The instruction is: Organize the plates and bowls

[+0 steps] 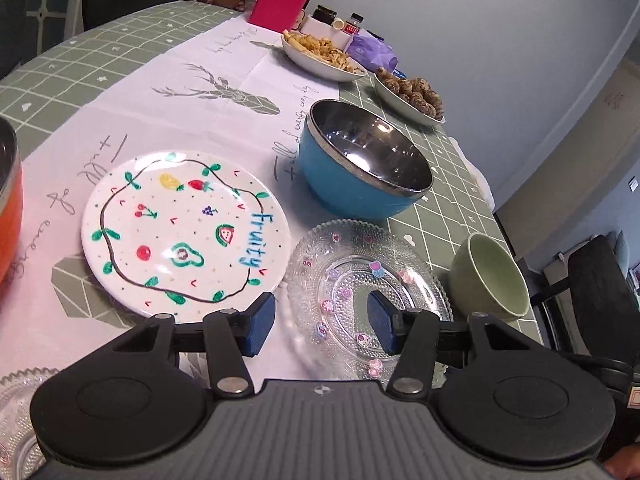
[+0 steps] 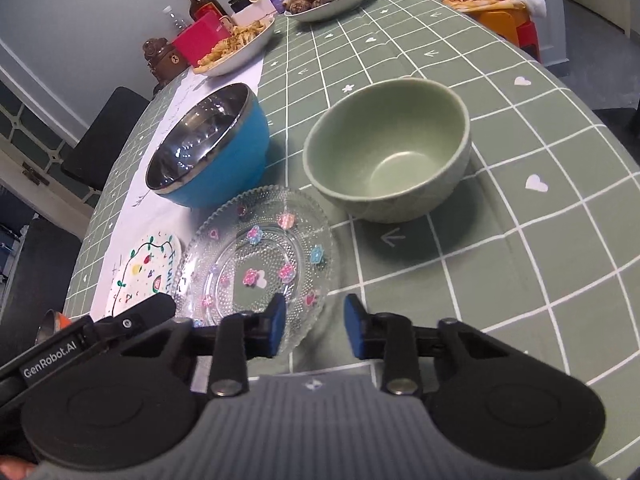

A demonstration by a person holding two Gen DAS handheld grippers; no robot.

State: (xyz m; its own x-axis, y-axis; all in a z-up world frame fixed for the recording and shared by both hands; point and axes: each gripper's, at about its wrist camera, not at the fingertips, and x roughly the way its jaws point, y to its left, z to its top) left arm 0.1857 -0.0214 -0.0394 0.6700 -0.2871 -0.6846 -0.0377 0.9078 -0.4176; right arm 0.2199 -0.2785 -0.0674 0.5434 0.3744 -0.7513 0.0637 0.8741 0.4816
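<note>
left gripper [image 1: 321, 322]: jaws apart, straddling near rim of glass plate [image 1: 366, 292], nothing pinched | right gripper [image 2: 315, 327]: jaws apart, unclenched, over that plate's near-right edge | fruit plate [image 1: 186, 232] just left, rims close | blue bowl [image 1: 362, 160] behind | green bowl [image 2: 388, 152] right, open tablecloth [image 2: 520, 240] beyond

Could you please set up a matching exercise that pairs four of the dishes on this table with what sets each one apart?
Things:
1. blue bowl
2. green bowl
3. glass plate
4. white plate

Descriptions:
A. painted fruit and the word "Fruity"
B. clear, beaded, small coloured flowers
C. shiny metal inside
D. plain pale inside, standing on the checked cloth

Pairs: 1-C, 2-D, 3-B, 4-A
</note>
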